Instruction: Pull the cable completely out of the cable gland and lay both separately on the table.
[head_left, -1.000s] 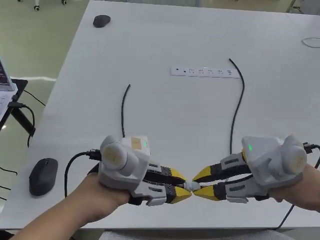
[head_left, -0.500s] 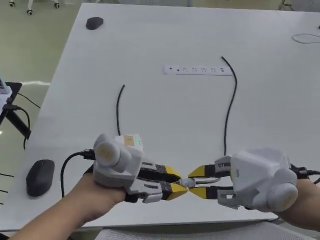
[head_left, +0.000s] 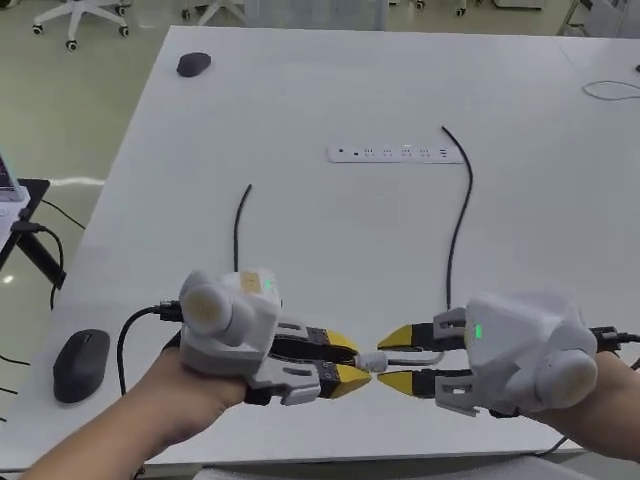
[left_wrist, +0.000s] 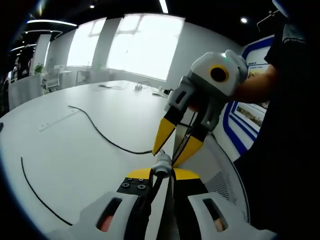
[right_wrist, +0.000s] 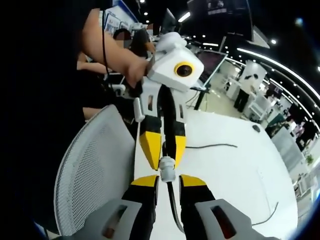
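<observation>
The small white cable gland (head_left: 373, 361) hangs just above the table's near edge, between the two grippers, which meet tip to tip. My left gripper (head_left: 358, 362) is shut on the gland (left_wrist: 161, 164), which sits at its yellow tips. My right gripper (head_left: 392, 360) faces it with its jaws apart, so it is open. The black cable (head_left: 460, 215) runs across the table from near the power strip, passes behind the right gripper and comes between its jaws (right_wrist: 173, 202) to the gland (right_wrist: 167, 171).
A white power strip (head_left: 398, 154) lies mid-table. A second short black cable (head_left: 240, 225) lies to its left. One dark mouse (head_left: 78, 365) sits at the near left edge, another (head_left: 193, 63) at the far left. A mesh chair back (right_wrist: 85, 165) stands below the table edge.
The right gripper's jaws have spread apart from nearly closed at the gland. The left gripper still holds the gland in the same place. The head camera has shifted slightly.
</observation>
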